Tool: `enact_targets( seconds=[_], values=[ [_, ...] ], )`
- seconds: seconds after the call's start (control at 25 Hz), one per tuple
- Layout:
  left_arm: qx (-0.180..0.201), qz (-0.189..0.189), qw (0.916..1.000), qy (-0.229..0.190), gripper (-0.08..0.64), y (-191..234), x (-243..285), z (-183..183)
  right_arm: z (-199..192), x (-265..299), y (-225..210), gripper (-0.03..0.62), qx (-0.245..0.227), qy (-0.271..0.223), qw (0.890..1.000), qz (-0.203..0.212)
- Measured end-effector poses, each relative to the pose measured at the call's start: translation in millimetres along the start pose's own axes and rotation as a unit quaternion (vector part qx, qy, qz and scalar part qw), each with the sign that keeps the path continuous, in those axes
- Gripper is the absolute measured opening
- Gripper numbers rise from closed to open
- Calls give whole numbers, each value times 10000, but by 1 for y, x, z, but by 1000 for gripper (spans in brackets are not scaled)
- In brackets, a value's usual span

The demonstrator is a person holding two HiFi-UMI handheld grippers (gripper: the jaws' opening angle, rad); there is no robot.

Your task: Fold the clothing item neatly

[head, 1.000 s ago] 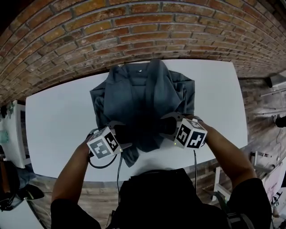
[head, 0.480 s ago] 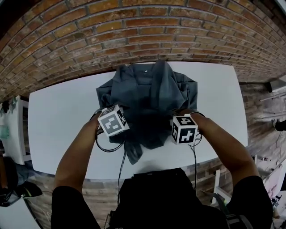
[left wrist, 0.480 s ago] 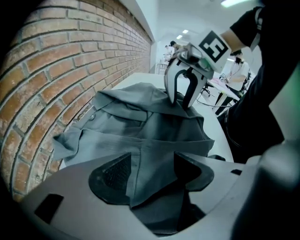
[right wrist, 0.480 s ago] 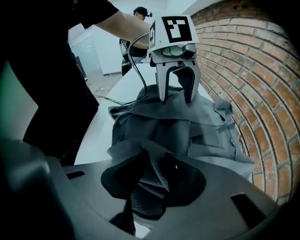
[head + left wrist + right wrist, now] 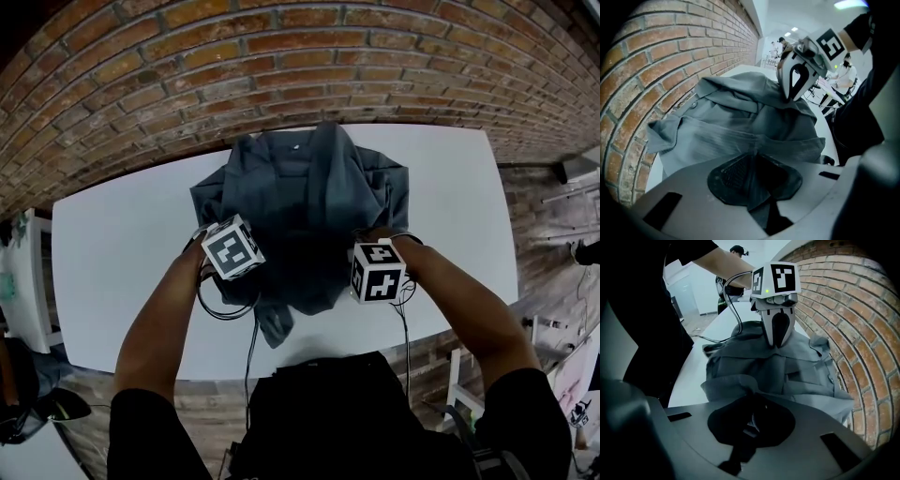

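Note:
A dark grey shirt (image 5: 309, 206) lies crumpled on the white table (image 5: 122, 244), collar toward the brick wall. My left gripper (image 5: 753, 171) points steeply down into the shirt's left side. Its jaws have just been closing, and the pads now pinch a ridge of the grey cloth. My right gripper (image 5: 751, 417) stands on the shirt's right side; its jaws have also just been closing and hold a fold of the same cloth. In the head view the marker cubes hide the fingertips of the left gripper (image 5: 234, 246) and the right gripper (image 5: 377, 267).
A brick wall (image 5: 281, 56) runs along the table's far edge. Black cables (image 5: 225, 309) trail from the grippers over the near edge. A strip of the shirt (image 5: 272, 323) hangs toward me. People stand in the background (image 5: 736, 251).
Both grippers moved from the shirt's near edge farther onto it and sank into the cloth. Their jaws, open a second ago, are now hidden under the cubes.

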State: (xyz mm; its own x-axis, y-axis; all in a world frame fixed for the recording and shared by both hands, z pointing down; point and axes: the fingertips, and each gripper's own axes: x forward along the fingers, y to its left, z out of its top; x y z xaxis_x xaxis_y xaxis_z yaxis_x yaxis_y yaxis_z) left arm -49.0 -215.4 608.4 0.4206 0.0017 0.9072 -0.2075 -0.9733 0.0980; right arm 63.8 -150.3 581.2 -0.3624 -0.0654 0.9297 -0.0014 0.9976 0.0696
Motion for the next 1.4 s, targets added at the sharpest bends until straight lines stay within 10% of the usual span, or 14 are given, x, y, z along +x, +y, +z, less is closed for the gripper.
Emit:
enact_targets(
  seconds=[0.28, 0.48, 1.0, 1.08, 1.24, 1.4],
  values=[
    [-567, -86, 9961, -671, 28, 10, -32, -2, 0, -33, -15, 9, 1056, -902, 9903, -47],
    [-1479, -188, 9769, -1531, 29, 29, -65, -8, -10, -71, -53, 9, 2296, -1800, 9563, -184],
    [-3600, 714, 8586, -3579, 17, 165, -169, -26, -100, -141, -219, 9, 4803, -2594, 8288, -1230],
    [-3420, 672, 8755, -3347, 17, 165, -162, -17, -105, -144, -239, 9, 4826, -2494, 8300, -1263],
    [-2500, 174, 9507, -1824, 117, 120, -94, -15, -99, -136, -264, 9, 4557, -2186, 8543, -1213],
    [-2628, -214, 9531, -1488, 213, 105, -62, -16, -97, -130, -276, 9, 4454, -2103, 8628, -1143]
  ],
)
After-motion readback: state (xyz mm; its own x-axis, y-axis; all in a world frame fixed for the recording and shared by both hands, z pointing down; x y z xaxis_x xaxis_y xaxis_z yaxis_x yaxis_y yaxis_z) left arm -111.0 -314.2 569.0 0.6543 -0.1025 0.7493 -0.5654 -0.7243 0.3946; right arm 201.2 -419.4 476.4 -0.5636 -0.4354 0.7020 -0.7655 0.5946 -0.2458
